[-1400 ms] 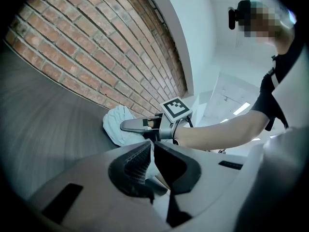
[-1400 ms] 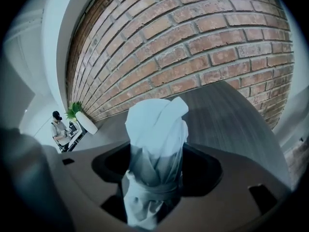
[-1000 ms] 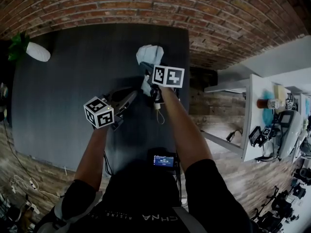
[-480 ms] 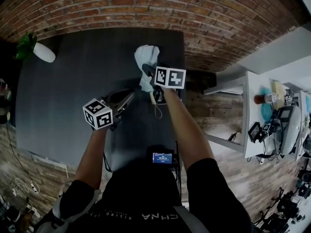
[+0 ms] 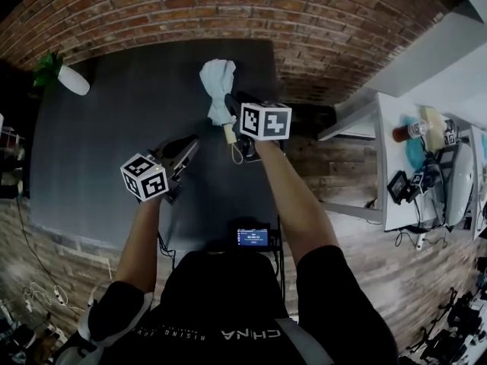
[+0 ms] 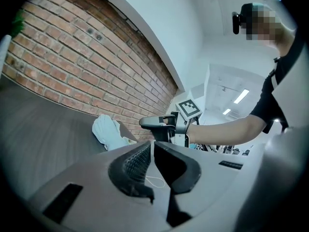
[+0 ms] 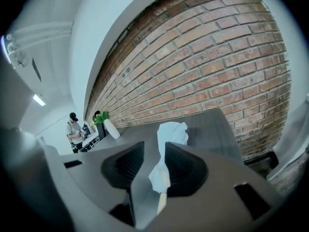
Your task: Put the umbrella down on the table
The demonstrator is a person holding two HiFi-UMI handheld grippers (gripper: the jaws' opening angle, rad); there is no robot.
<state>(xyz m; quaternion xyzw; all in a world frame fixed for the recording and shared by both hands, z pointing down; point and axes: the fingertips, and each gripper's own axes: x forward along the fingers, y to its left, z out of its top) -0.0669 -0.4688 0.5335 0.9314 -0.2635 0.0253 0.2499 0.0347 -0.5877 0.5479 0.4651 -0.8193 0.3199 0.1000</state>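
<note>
A folded white umbrella (image 5: 215, 90) lies on the dark grey table (image 5: 114, 128) near its far right corner. Its tan handle (image 5: 228, 134) and cord loop point toward me. My right gripper (image 5: 232, 101) hovers just above the handle end. Its jaws are closing, and the umbrella (image 7: 171, 132) shows through the gap without being pressed. In the left gripper view the right gripper (image 6: 147, 123) hangs clear above the umbrella (image 6: 107, 132). My left gripper (image 5: 190, 144) is over the table's middle, jaws together, with nothing in them (image 6: 150, 146).
A plant in a white vase (image 5: 65, 78) stands at the table's far left corner. A brick wall (image 5: 228, 6) runs behind the table. A white desk (image 5: 403, 150) with clutter is at the right. A person (image 7: 73, 129) stands far off.
Both grippers have lifted and drawn back toward me. The umbrella stays on the table, and its handle now shows clear of the right gripper.
</note>
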